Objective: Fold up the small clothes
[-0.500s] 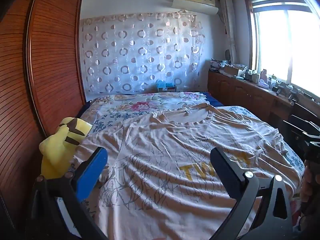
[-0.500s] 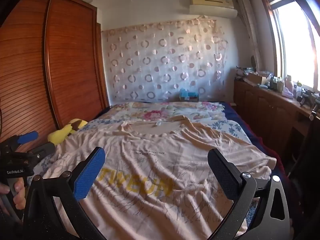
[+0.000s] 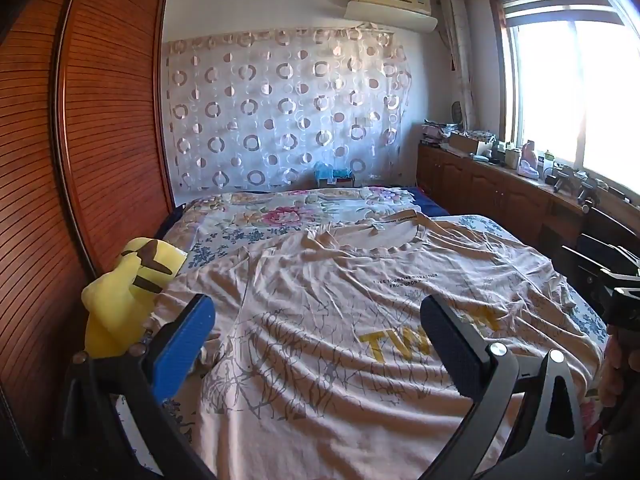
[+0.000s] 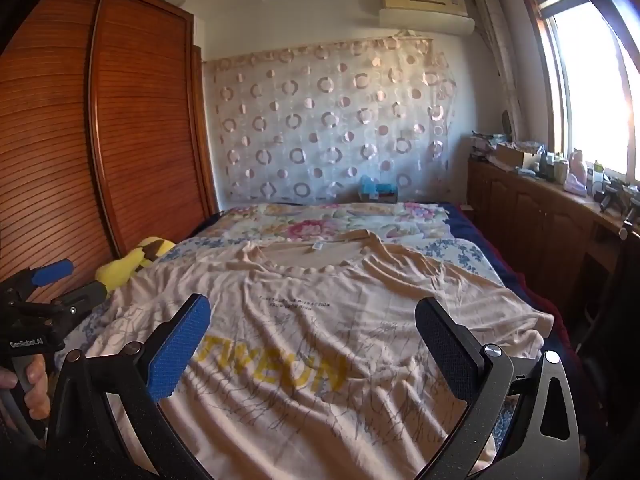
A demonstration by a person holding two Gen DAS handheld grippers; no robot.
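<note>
You are at the very start of the fold: the wrinkled beige cotton T-shirt with yellow lettering (image 3: 340, 320) lies spread face-up on the bed with the floral quilt (image 3: 256, 220), collar at the far end, hem nearest you, and no fold made yet. Your left gripper (image 3: 316, 344) hovers over the shirt's left half with its fingers (image 3: 182, 346) wide apart and nothing between them. Your right gripper (image 4: 312, 346) hangs the same way above the lettering, holding nothing. A yellow plush toy with brown stripes (image 3: 128, 292) sits just beside the left sleeve. Next, I judge, you need to lower each gripper to a side edge or corner and pinch one layer only.
</note>
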